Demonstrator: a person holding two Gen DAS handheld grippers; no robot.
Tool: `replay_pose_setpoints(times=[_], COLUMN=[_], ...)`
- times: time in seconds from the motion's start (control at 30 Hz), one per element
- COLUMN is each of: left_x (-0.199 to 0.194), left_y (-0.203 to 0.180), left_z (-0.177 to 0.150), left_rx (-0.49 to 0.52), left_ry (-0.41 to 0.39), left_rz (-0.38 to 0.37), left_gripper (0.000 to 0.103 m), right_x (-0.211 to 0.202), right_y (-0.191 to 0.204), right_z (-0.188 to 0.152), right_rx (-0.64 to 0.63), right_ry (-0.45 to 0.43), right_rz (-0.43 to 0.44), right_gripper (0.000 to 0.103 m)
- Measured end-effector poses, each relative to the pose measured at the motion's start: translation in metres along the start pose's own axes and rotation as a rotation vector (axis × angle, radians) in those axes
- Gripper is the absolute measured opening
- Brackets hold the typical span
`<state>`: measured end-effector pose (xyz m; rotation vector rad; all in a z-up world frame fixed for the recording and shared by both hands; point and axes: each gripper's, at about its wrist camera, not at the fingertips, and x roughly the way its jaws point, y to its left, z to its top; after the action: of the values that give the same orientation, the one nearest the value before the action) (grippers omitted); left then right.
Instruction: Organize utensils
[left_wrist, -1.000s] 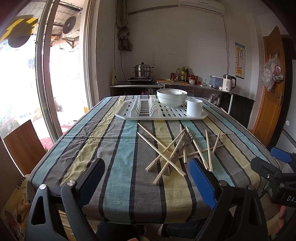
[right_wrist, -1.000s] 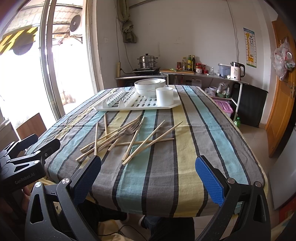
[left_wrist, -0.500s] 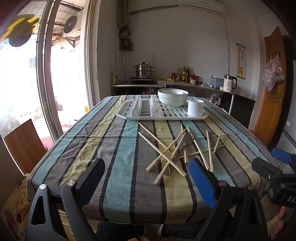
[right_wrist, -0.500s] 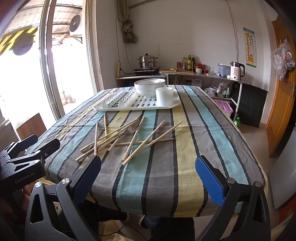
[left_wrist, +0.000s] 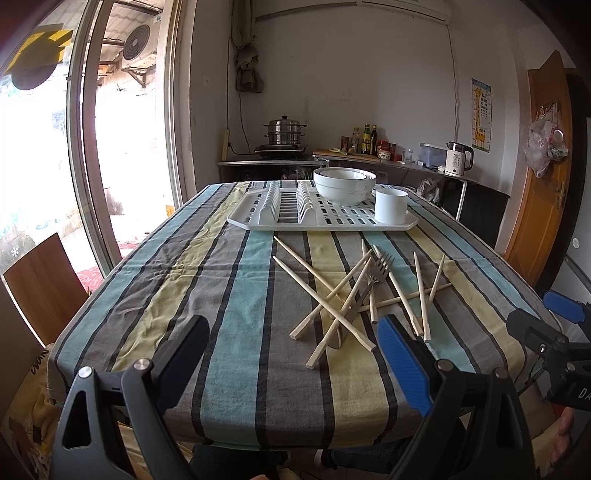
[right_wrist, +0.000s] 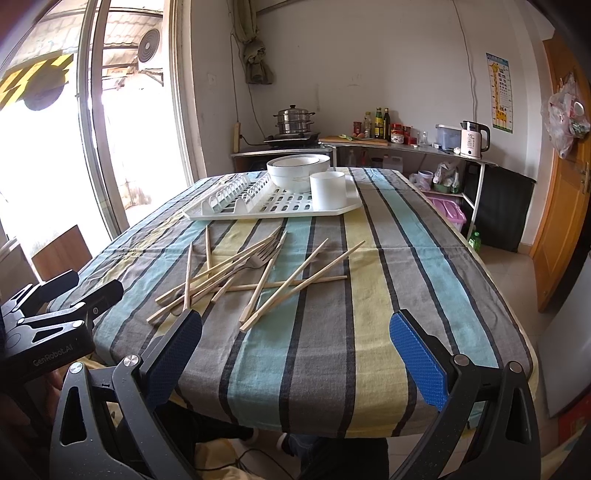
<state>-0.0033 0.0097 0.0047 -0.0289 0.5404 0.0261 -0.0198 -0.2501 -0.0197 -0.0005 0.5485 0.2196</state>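
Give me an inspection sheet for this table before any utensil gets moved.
Surface: table under a striped tablecloth, slightly wrinkled.
Job's things: wooden chopsticks scattered and crossed in a loose pile; metal fork lying among them, partly under some sticks.
Clutter: white drying rack at the far end, carrying stacked white bowls and a white cup.
Grippers: left gripper and right gripper both open, empty, held off the near table edge.
Cables: a cord on the floor under the table.
Surroundings: counter with steamer pot, bottles, kettle; glass door at left; wooden door at right.
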Motion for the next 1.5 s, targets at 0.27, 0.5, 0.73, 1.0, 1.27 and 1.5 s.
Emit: replay_pose_setpoints(times=[0.27, 0.5, 0.73, 1.0, 1.27, 1.5], left_x=[0.029, 0.062, 0.107, 0.155, 0.183, 0.194], left_y=[0.015, 0.021, 0.032, 0.035, 0.03, 0.022], left_z=[0.011, 0.03, 0.045, 0.059, 0.059, 0.067], left_rx=[-0.068, -0.082, -0.136, -0.162, -0.174, -0.138], left_ry=[0.055, 0.115, 0.211, 0.327, 0.419, 0.459], left_rz=[-0.038, -0.099, -0.124, -0.113, -0.079, -0.031], left_gripper=[0.094, 0.094, 0.085, 0.072, 0.058, 0.054], right_x=[0.021, 0.053, 0.09, 0.138, 0.175, 0.195], right_y=[-0.011, -0.029, -0.051, -0.076, -0.085, -0.082], right_z=[0.011, 0.03, 0.052, 0.068, 0.072, 0.077], right_rx=[0.011, 0.053, 0.119, 0.2, 0.244, 0.226], right_ry=[0.022, 0.062, 0.129, 0.234, 0.337, 0.39], right_rz=[0.004, 0.02, 0.028, 0.017, 0.001, -0.049], right_gripper=[0.102, 0.099, 0.083, 0.064, 0.053, 0.049])
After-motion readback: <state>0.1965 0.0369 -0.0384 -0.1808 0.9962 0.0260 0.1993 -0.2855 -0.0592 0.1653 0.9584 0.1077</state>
